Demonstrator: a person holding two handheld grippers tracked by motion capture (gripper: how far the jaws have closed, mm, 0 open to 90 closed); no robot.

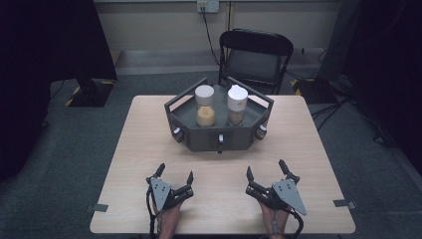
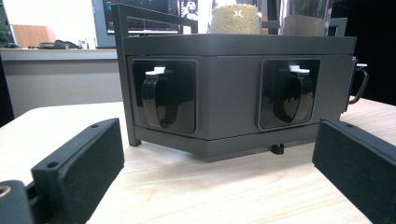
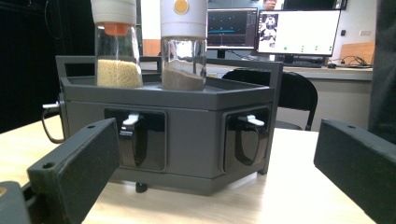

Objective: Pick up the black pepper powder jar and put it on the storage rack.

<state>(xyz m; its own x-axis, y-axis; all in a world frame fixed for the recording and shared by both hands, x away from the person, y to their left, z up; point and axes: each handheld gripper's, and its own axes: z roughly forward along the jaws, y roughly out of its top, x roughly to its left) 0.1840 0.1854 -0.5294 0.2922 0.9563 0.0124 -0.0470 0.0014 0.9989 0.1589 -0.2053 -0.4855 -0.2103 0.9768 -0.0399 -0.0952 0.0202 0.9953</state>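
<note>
A dark grey six-sided tray (image 1: 186, 130) stands on the wooden table (image 1: 139, 149), past its middle. Two white-capped glass jars stand in it: the left jar (image 1: 205, 105) holds yellow grains (image 2: 235, 19), the right jar (image 1: 237, 105) holds brown powder (image 3: 183, 78). Hooked handles (image 2: 160, 95) sit in recesses on the tray's front walls (image 3: 194, 135). My left gripper (image 1: 174, 175) rests near the front edge, left of centre, open and holding nothing. To its right my right gripper (image 1: 266, 171) is open too, with nothing between its fingers. Both point at the tray from a short distance.
A black folding chair (image 1: 255, 56) stands behind the table. Cables (image 1: 343, 107) run over the floor at the right, and a dark stand base (image 1: 92, 92) sits at the back left. Bare tabletop lies between grippers and tray. Monitors (image 3: 299, 30) show in the right gripper view.
</note>
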